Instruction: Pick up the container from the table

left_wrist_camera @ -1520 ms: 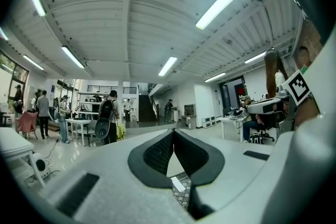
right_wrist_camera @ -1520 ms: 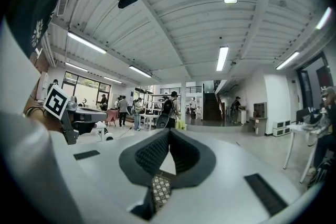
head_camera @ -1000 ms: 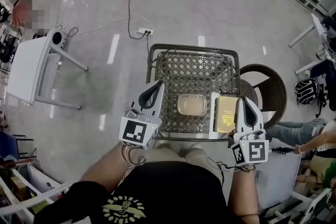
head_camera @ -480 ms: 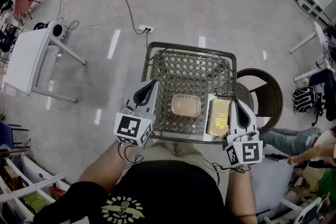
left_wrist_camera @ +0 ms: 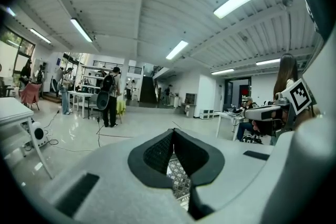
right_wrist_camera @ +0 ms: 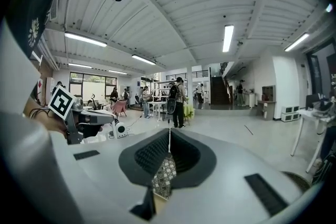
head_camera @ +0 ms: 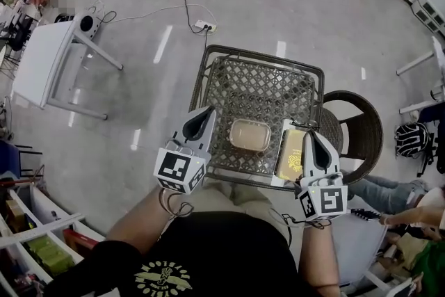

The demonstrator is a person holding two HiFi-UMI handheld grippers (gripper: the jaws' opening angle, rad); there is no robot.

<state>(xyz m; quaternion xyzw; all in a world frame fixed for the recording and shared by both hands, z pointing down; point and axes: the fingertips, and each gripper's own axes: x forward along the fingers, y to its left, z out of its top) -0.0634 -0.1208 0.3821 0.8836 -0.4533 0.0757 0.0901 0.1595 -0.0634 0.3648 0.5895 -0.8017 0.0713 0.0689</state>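
A shallow, rounded rectangular container (head_camera: 249,135) with a pale lid lies near the front of the small lattice-topped table (head_camera: 261,83). My left gripper (head_camera: 207,112) hovers just left of the container, over the table's left edge, with its jaws shut and nothing in them. To the right of the container my right gripper (head_camera: 309,133) is also shut and empty, above a yellow packet (head_camera: 291,153) on a white sheet. In the left gripper view the left gripper (left_wrist_camera: 174,132) has its jaws meeting at the tip, with lattice showing below. In the right gripper view the right gripper (right_wrist_camera: 169,134) looks the same.
A round wicker chair (head_camera: 361,129) stands right of the table and a white table (head_camera: 42,69) to the left. A cable and power strip (head_camera: 204,27) lie on the floor beyond. A seated person's legs (head_camera: 389,184) and a backpack (head_camera: 410,139) are at the far right.
The head view has shifted a little, so the table sits slightly lower and to the right. Both grippers keep their places on either side of the container, still shut.
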